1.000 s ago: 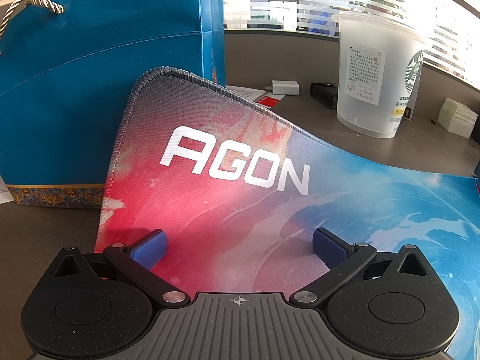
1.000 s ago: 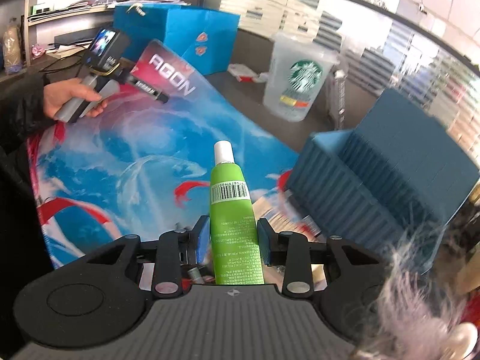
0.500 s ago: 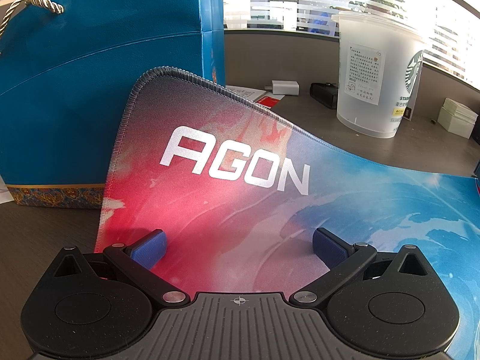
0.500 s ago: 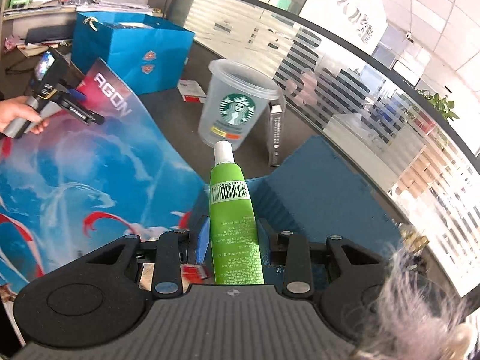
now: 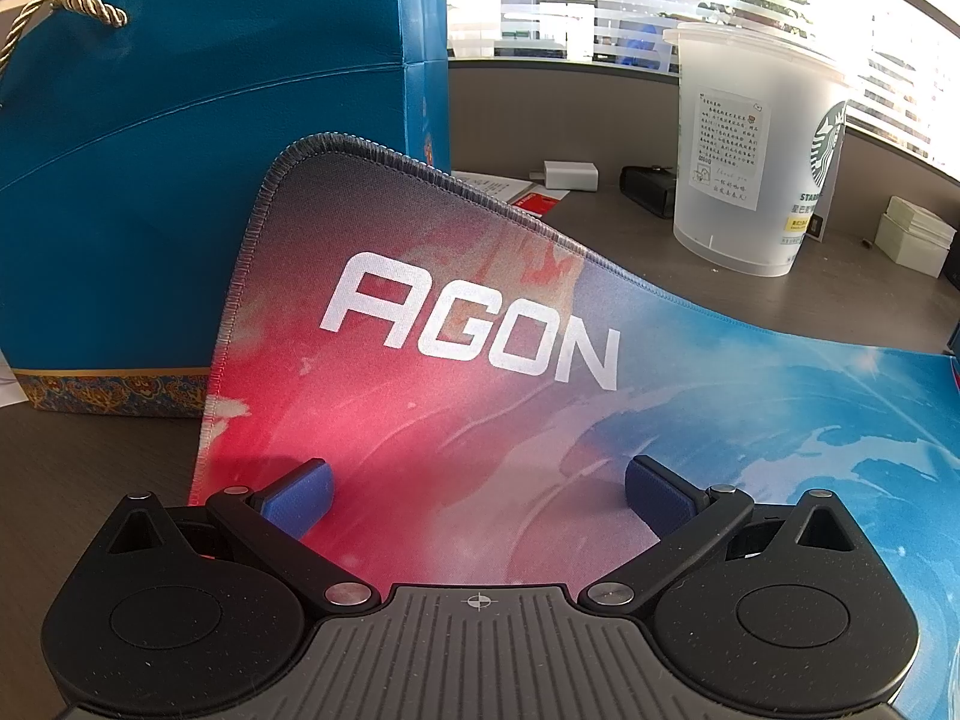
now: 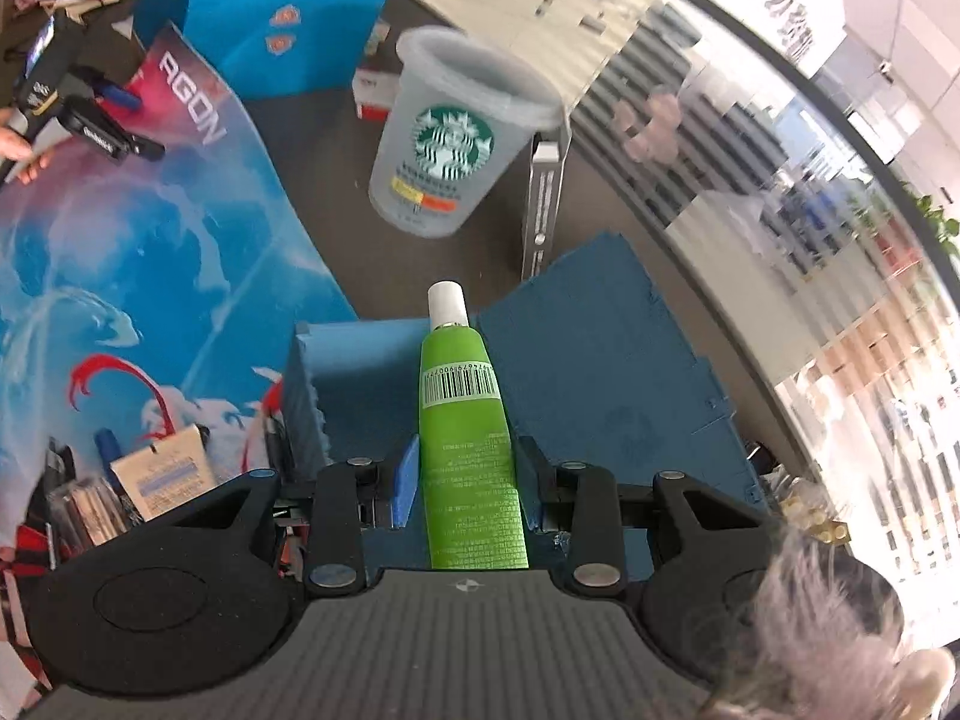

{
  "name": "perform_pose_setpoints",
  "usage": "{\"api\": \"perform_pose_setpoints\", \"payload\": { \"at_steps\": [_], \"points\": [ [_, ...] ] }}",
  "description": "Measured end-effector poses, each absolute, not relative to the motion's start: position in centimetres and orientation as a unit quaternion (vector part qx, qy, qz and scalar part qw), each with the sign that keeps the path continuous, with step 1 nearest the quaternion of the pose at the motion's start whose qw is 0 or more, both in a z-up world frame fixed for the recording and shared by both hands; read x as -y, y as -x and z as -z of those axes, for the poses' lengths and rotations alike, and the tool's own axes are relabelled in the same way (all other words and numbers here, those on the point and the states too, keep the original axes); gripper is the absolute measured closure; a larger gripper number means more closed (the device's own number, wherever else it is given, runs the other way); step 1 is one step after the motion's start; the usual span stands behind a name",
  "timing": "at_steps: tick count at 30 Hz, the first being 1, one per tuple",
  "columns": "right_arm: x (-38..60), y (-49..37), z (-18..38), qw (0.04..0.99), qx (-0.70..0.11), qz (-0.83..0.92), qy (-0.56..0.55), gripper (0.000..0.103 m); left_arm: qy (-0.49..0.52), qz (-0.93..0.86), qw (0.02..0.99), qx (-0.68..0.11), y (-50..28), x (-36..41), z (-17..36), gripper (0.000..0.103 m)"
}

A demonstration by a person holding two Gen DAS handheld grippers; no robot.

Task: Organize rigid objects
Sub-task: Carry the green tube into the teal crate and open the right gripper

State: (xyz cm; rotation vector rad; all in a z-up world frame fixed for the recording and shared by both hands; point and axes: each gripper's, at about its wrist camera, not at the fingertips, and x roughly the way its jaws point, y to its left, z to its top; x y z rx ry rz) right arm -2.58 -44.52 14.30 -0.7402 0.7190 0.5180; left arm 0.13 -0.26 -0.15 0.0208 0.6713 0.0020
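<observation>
Your right gripper (image 6: 468, 480) is clamped on the green tube (image 6: 468, 450), both blue pads pressing its lower body, with the white cap pointing away from you and the barcode label facing up. The tube hangs over the open blue box (image 6: 372, 372), its cap near the seam where the raised lid (image 6: 600, 360) meets the box's back wall; whether the tube touches the box cannot be told. Left of the box, on the printed desk mat (image 6: 120, 276), lies a small heap of items: a tan sachet (image 6: 165, 474), a clear ribbed piece and a blue-capped object, too blurred to identify further. Beyond the box stand a frosted plastic cup (image 6: 444, 138) with a green logo, upright, and just to its right a narrow grey carton (image 6: 543, 204), also upright. A blue gift bag (image 6: 270, 18) stands at the mat's far corner. Your left gripper (image 5: 477, 489) is released, its jaws spread wide with nothing between them, hovering low over the red corner of the mat (image 5: 456, 360) bearing the white lettering; that corner curls up against the gift bag (image 5: 180, 168). From this side the cup (image 5: 750, 168) shows a paper label, with a white adapter (image 5: 570, 175) and a dark small object behind it on the desk (image 5: 90, 450). Your left hand (image 6: 18, 147) shows at the frame's left edge in the right-hand view.
</observation>
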Motion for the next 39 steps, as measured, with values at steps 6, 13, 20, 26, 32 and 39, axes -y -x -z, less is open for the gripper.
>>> {"api": "perform_pose_setpoints", "payload": {
  "at_steps": [6, 13, 20, 26, 32, 39],
  "points": [
    [44.6, 0.4, -12.3, 0.815, -0.377, -0.253, 0.359, 0.072, -0.010, -0.001, 0.944, -0.329, -0.1, 0.3, 0.1, 0.000],
    [44.9, -1.5, -10.2, 0.798, -0.406, -0.267, 0.357, 0.071, -0.010, -0.001, 0.944, -0.329, -0.1, 0.2, 0.1, 0.000],
    [45.4, -3.0, -8.8, 0.795, -0.421, -0.280, 0.335, 0.071, -0.010, -0.001, 0.944, -0.329, -0.1, 0.2, 0.1, 0.000],
    [46.4, -4.4, -8.1, 0.803, -0.433, -0.280, 0.299, 0.071, -0.010, 0.000, 0.944, -0.329, -0.1, 0.2, 0.2, 0.000],
    [46.7, -4.8, -7.5, 0.807, -0.439, -0.279, 0.278, 0.070, -0.010, 0.000, 0.944, -0.329, -0.1, 0.2, 0.1, 0.000],
    [46.8, -4.7, -7.4, 0.811, -0.438, -0.278, 0.270, 0.070, -0.010, 0.000, 0.944, -0.329, -0.1, 0.2, 0.1, 0.000]
  ]
}}
